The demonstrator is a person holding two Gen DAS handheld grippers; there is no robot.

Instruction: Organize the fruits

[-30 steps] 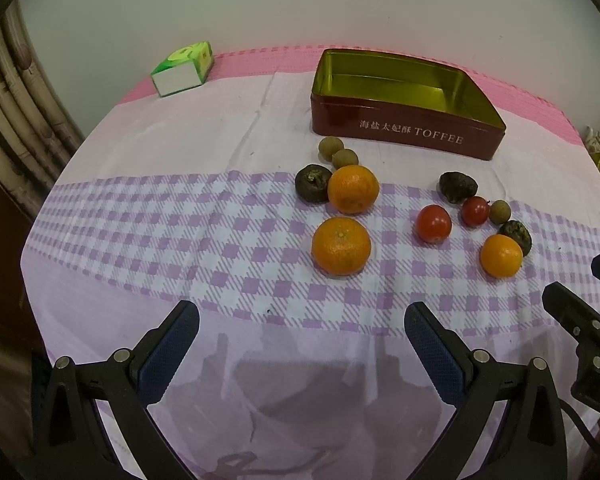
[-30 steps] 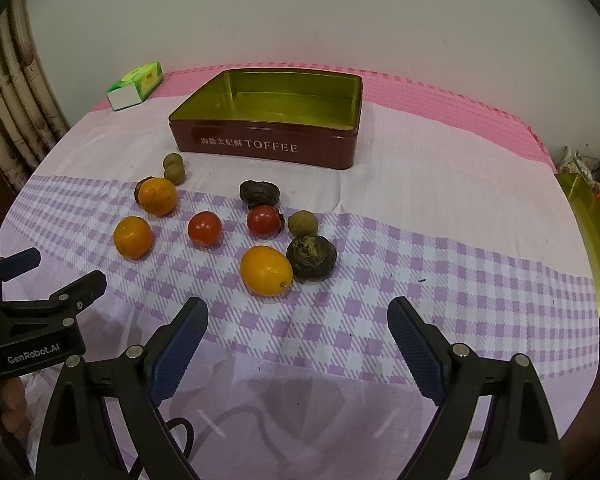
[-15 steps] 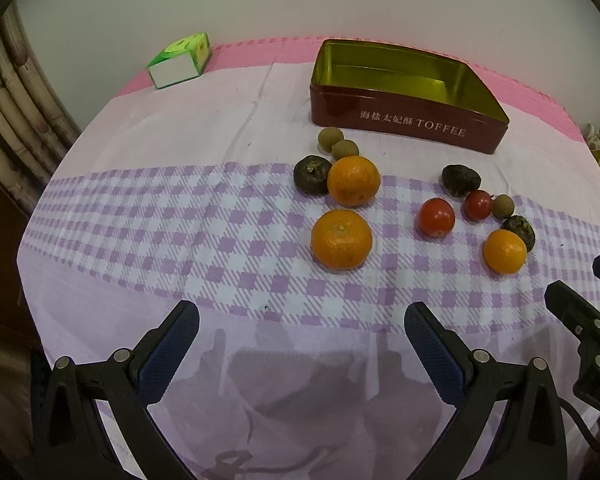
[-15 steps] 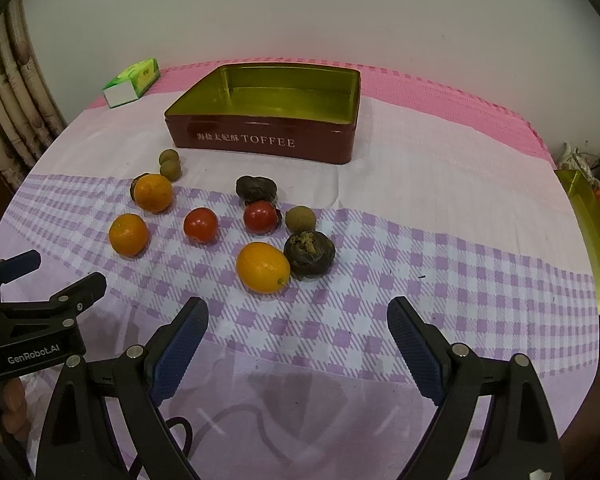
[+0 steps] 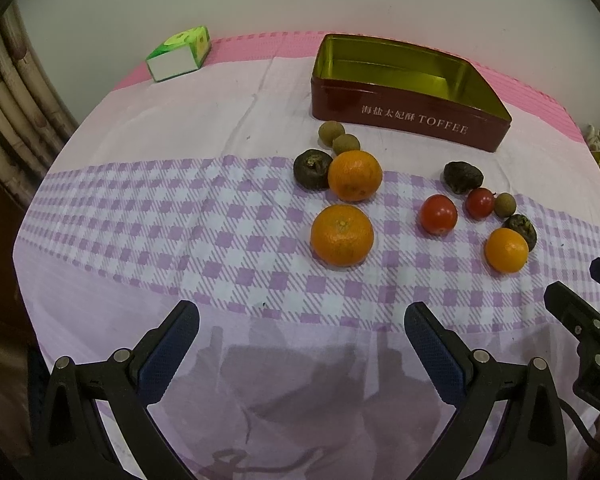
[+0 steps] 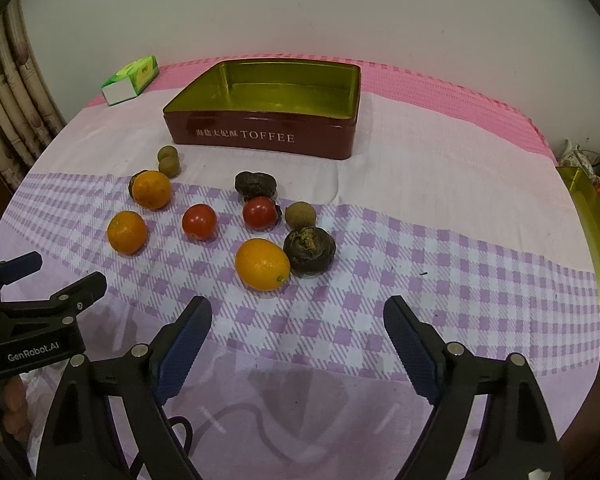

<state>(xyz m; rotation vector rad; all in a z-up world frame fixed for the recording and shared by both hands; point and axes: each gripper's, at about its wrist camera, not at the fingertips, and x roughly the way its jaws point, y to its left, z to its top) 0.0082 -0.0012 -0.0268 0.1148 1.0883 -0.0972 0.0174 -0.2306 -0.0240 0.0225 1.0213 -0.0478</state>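
Fruits lie loose on a checked cloth (image 6: 440, 264), all on the near side of an open red tin (image 6: 268, 136) lettered TOFFEE, whose gold interior holds nothing. Nearest the tin: two small brown longans (image 6: 169, 162), touching each other, just off its left front corner. Next out, an orange (image 6: 151, 189) with a dark wrinkled fruit (image 5: 311, 169) touching it, and a second dark fruit (image 6: 256, 185) near the tin's front wall. Further out: two red tomatoes (image 6: 199, 221), a third longan (image 6: 300, 215), another orange (image 6: 127, 232). Farthest from the tin: an oval orange fruit (image 6: 262, 264) touching a third dark fruit (image 6: 309, 248). Right gripper (image 6: 298, 326): over bare cloth nearer than the fruits, jaws apart, having just narrowed slightly, nothing between them. Left gripper (image 5: 302, 326): likewise short of the fruits, jaws wide apart and empty. Green box (image 6: 131, 79): beyond the tin's left end, well apart
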